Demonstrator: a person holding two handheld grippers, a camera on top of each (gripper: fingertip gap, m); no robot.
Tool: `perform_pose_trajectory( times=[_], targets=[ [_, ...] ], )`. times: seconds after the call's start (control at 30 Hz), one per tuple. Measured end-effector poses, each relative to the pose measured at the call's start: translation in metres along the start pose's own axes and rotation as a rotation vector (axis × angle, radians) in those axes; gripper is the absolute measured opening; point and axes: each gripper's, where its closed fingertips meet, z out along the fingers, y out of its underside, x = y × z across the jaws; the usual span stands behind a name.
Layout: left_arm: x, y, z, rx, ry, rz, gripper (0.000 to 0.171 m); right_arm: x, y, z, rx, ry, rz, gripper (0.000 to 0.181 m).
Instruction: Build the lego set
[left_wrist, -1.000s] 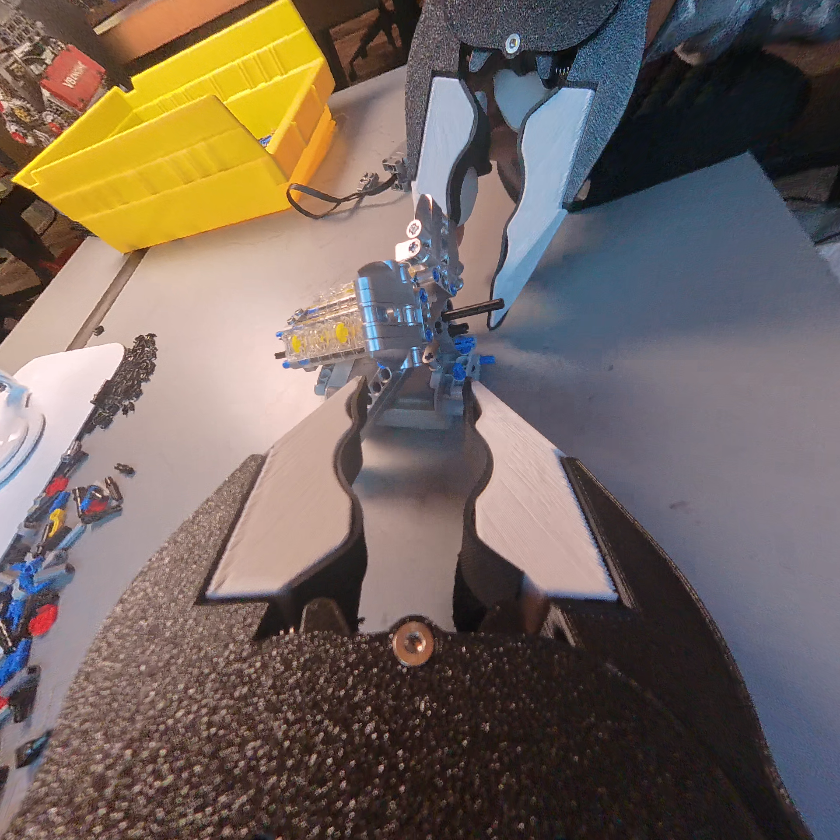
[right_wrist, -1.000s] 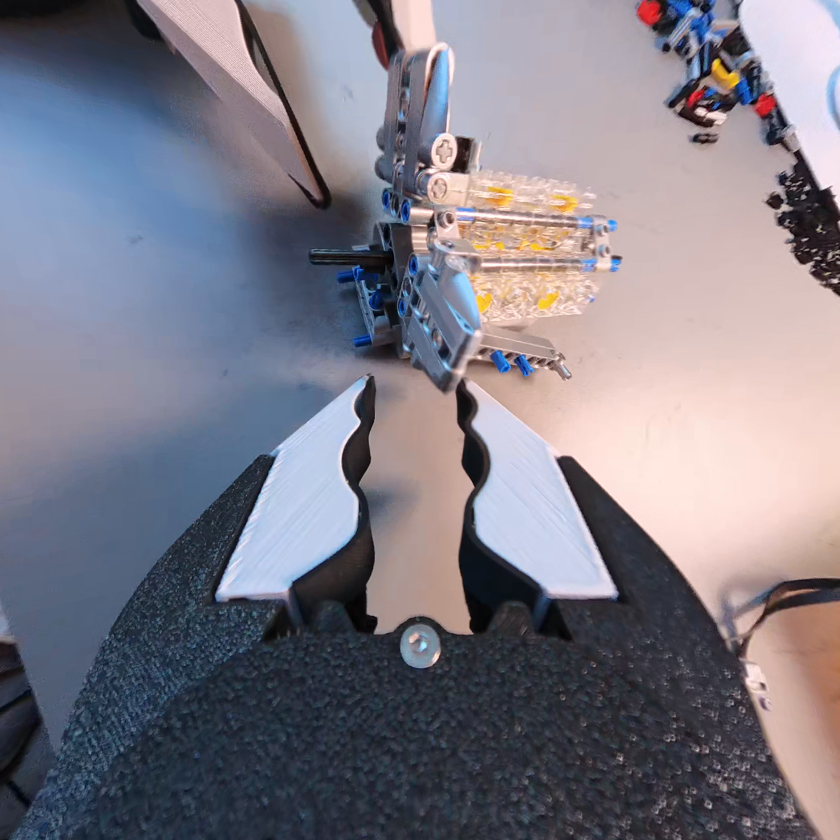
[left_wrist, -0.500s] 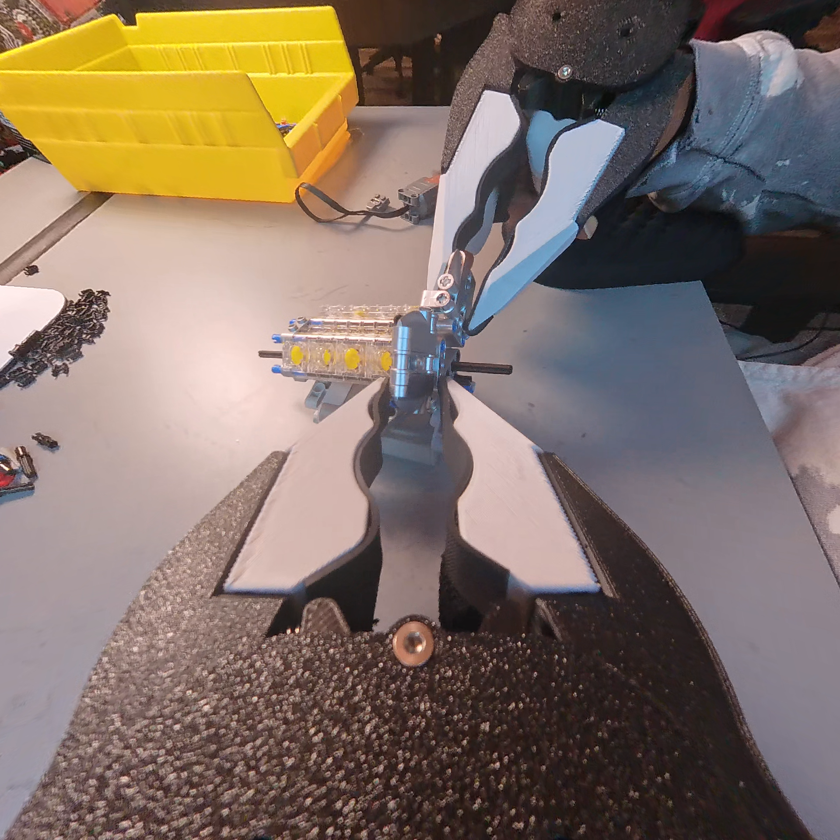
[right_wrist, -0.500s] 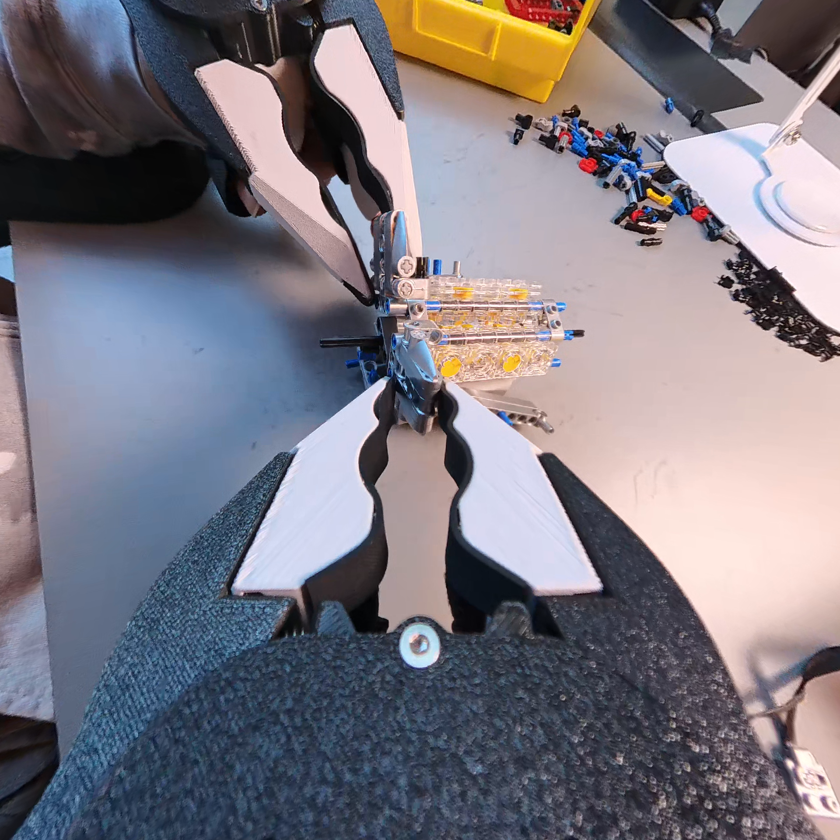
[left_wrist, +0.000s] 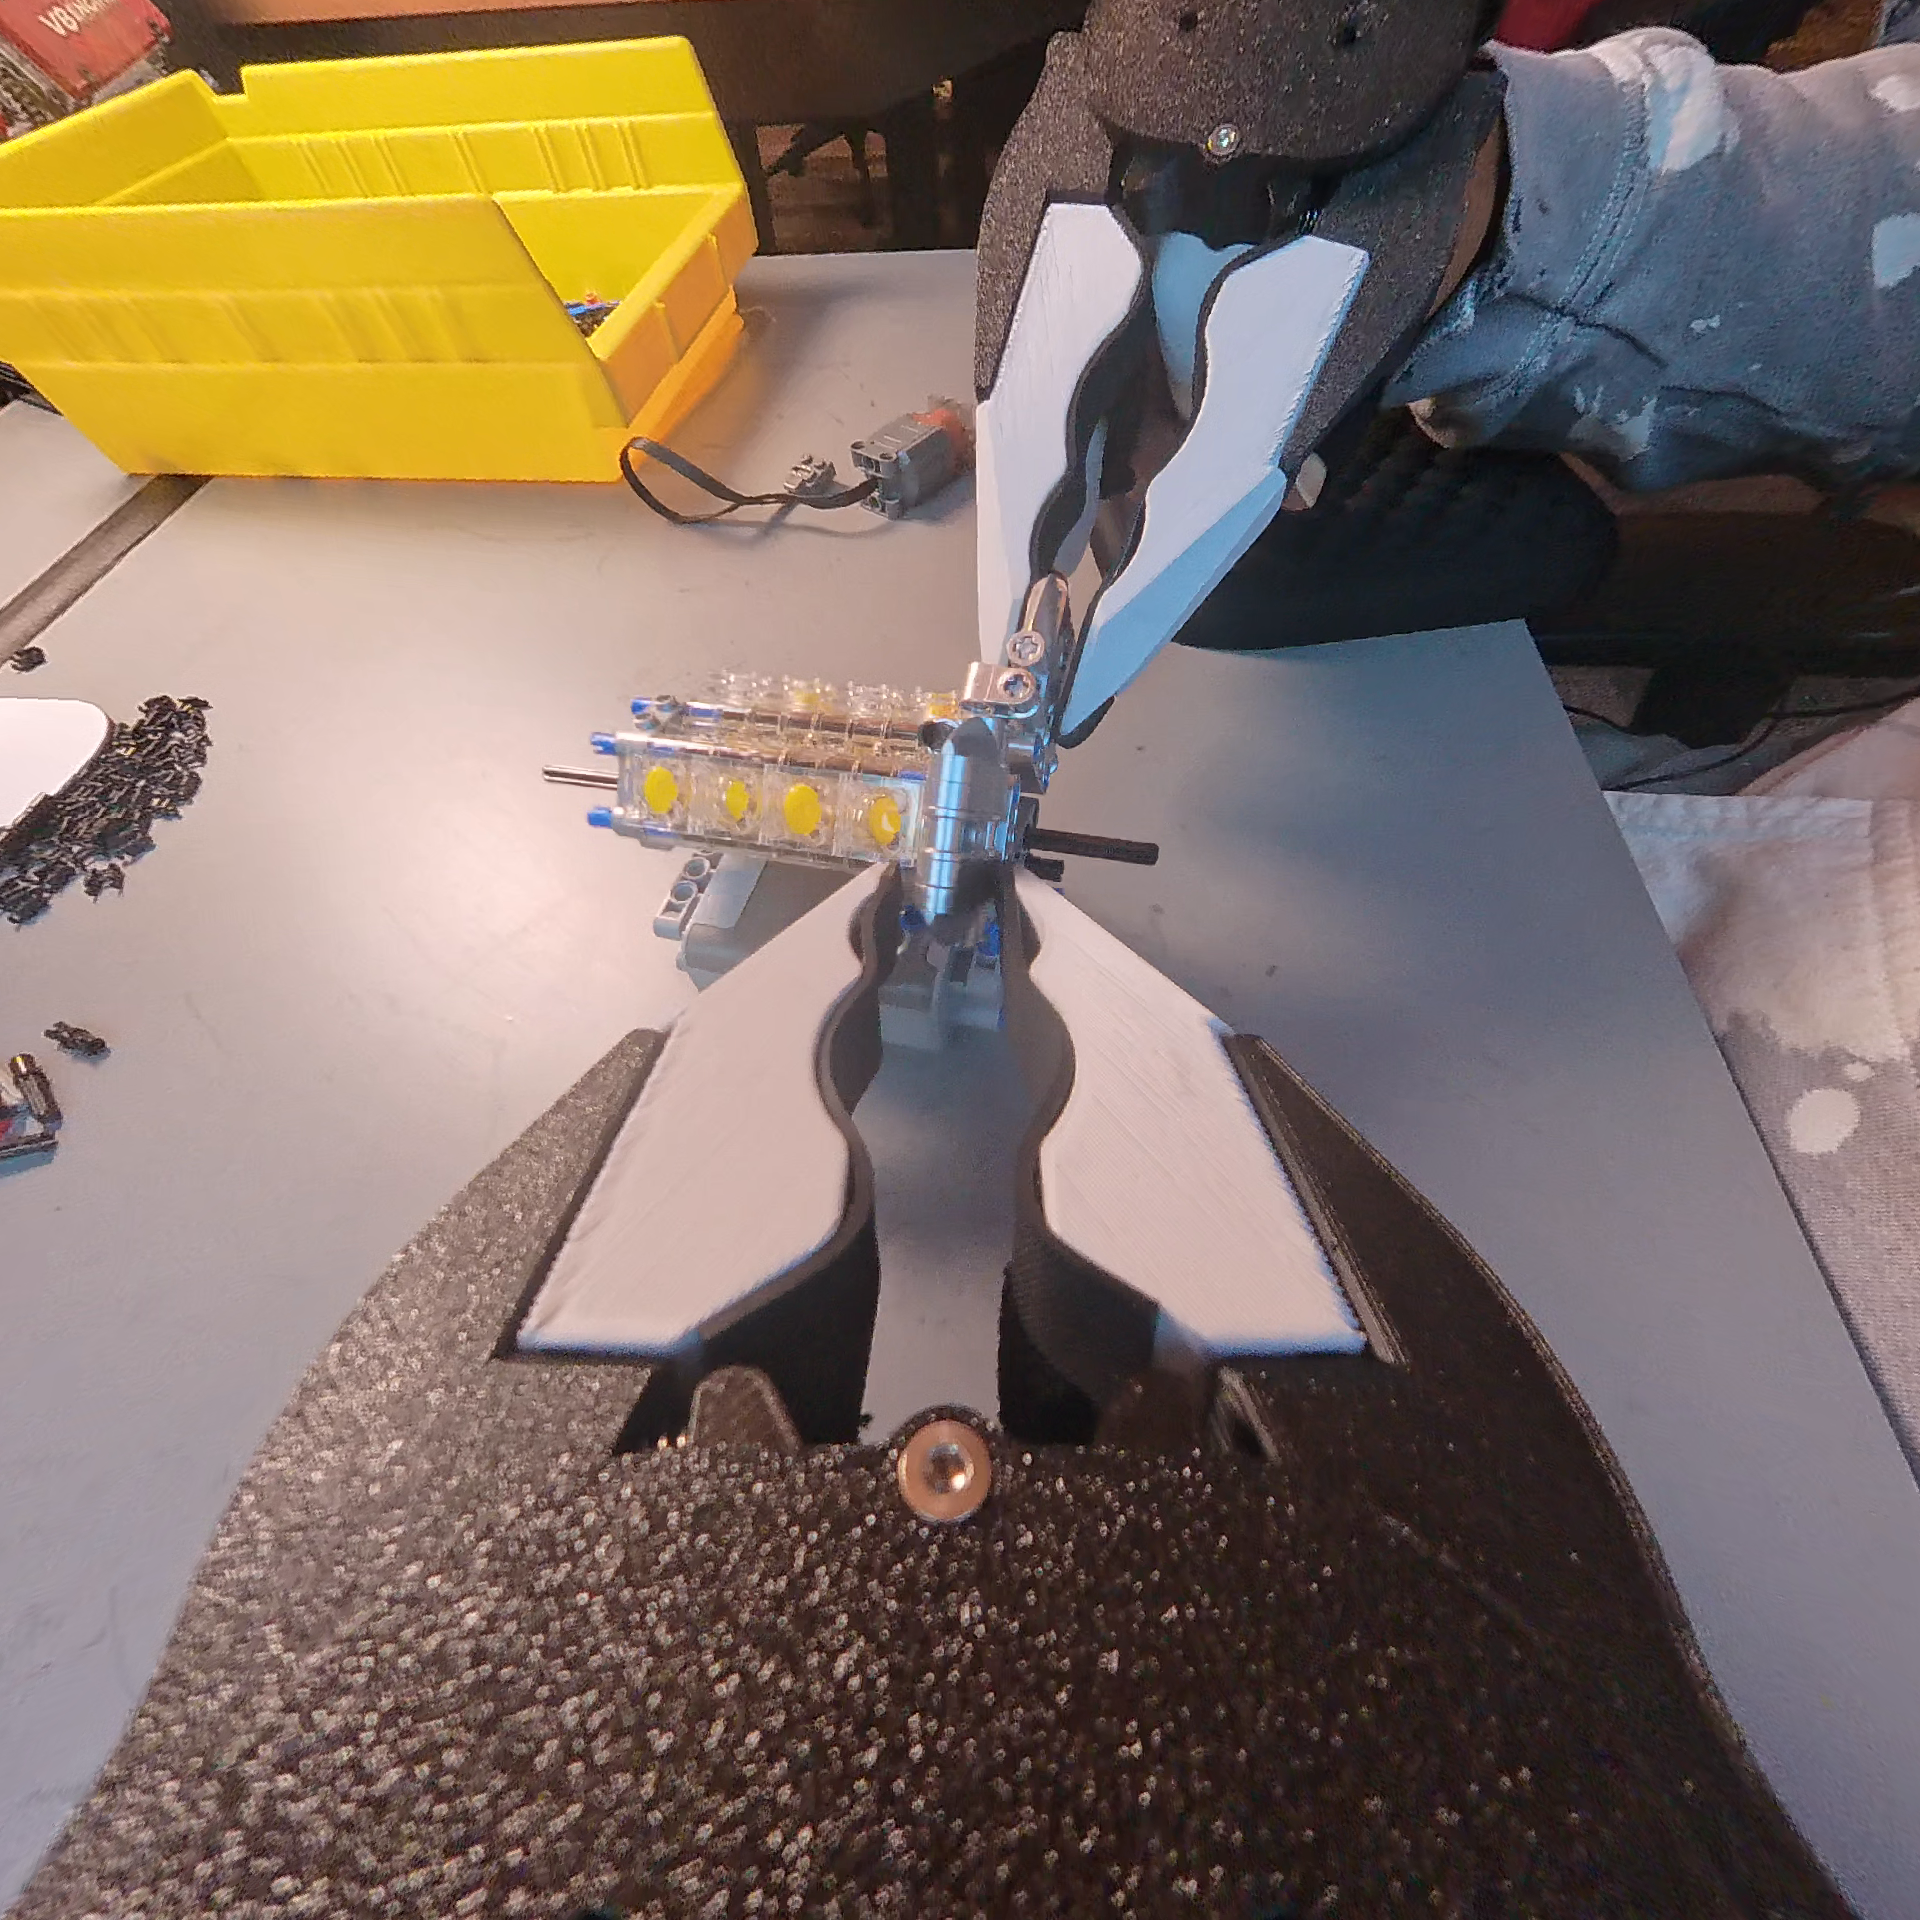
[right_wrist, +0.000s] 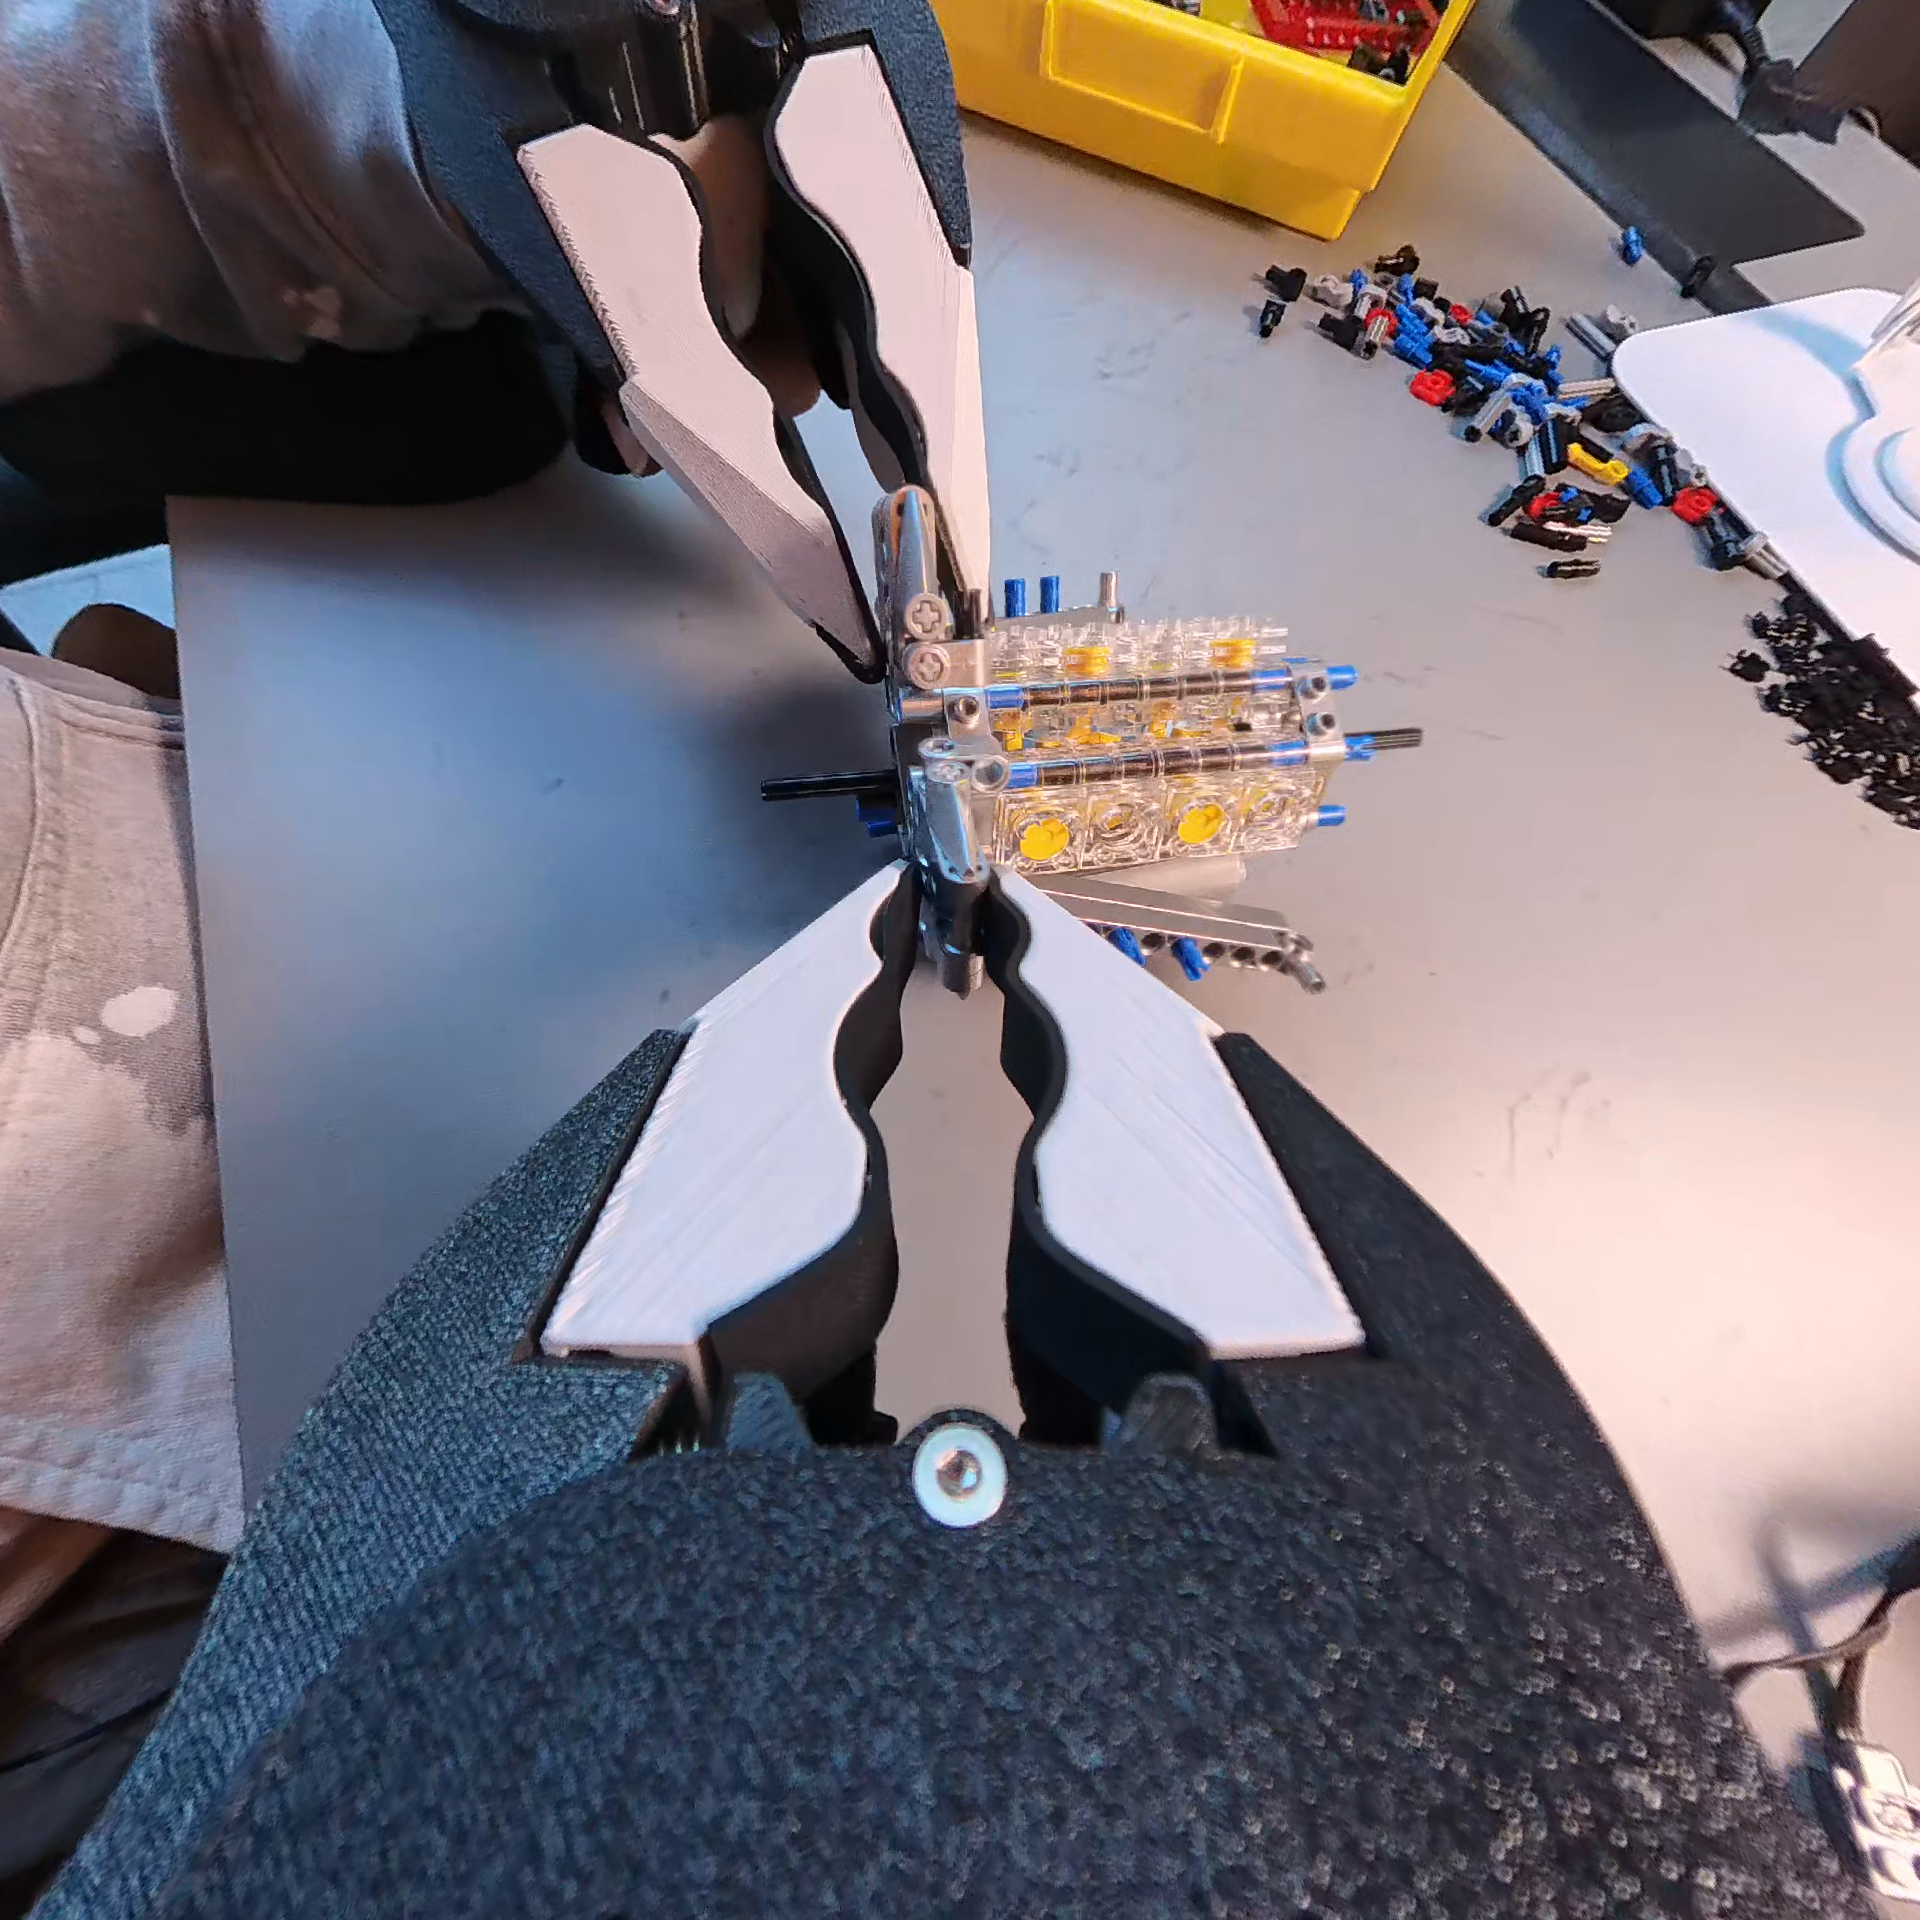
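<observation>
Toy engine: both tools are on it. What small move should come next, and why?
Probably a slight, level lift with both tools together. The left tool and the right tool each pinch the same end of the toy engine, which sits on the table.

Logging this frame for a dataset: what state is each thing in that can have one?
Left gripper: shut on brick engine model.
Right gripper: shut on brick engine model.
Brick engine model: part-built, gripped from both sides at its grey end.
Yellow bin: open-topped, upright.
Loose bricks: scattered on table.
</observation>
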Motion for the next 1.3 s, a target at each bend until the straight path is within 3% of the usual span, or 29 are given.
perform_pose_trajectory(
  times=[0.53, 1.3],
  targets=[
    [0.004, -0.0003, -0.0017, -0.009, 0.009, 0.002, 0.016, -0.002, -0.0051, -0.0004, -0.067, -0.006, -0.072, 0.012],
    [0.008, 0.0048, -0.0007, -0.079, 0.004, -0.029, 0.014, -0.0089, -0.0042, -0.0003, -0.148, -0.187, 0.006, 0.007]
  ],
)
